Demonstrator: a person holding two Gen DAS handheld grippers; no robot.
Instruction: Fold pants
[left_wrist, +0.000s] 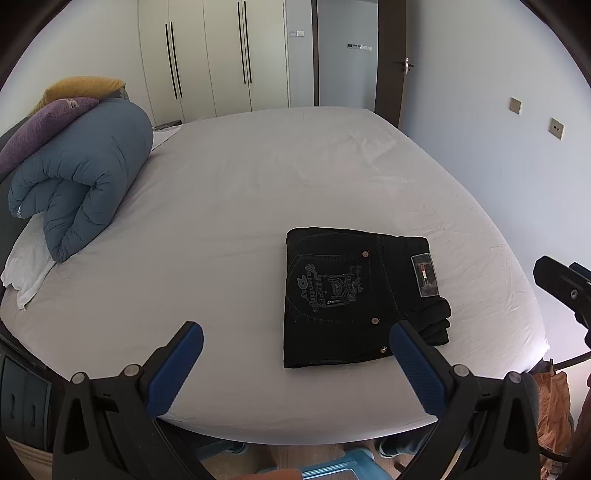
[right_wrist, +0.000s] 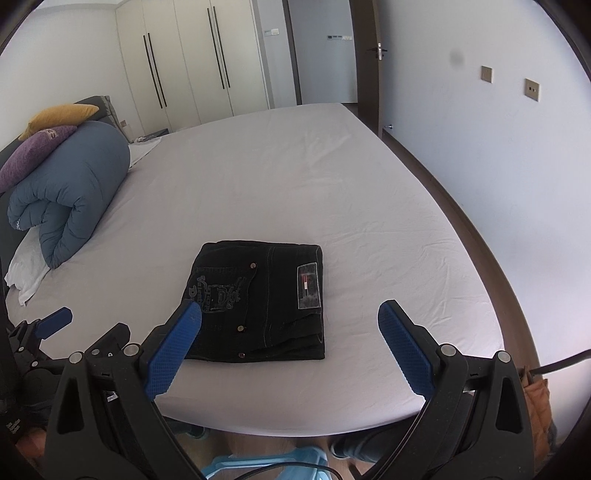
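Pants (left_wrist: 354, 299): black denim, folded into a compact rectangle, lying flat on the white bed sheet (left_wrist: 240, 206) near the front edge, back pocket and waistband label facing up. Left gripper (left_wrist: 295, 345) stands wide apart and empty, above the bed edge, short of the bundle. Right gripper (right_wrist: 290, 325) is likewise spread wide, holding nothing, the bundle lying between and beyond its fingers. Rolled blue duvet (left_wrist: 77, 181) sits well apart at the head end.

Judgement: folding appears essentially complete. Denim is fairly heavy and stiffish yet limp in layers; stacked edges on the right side look loose. Any further lift should pinch all layers at a folded edge.
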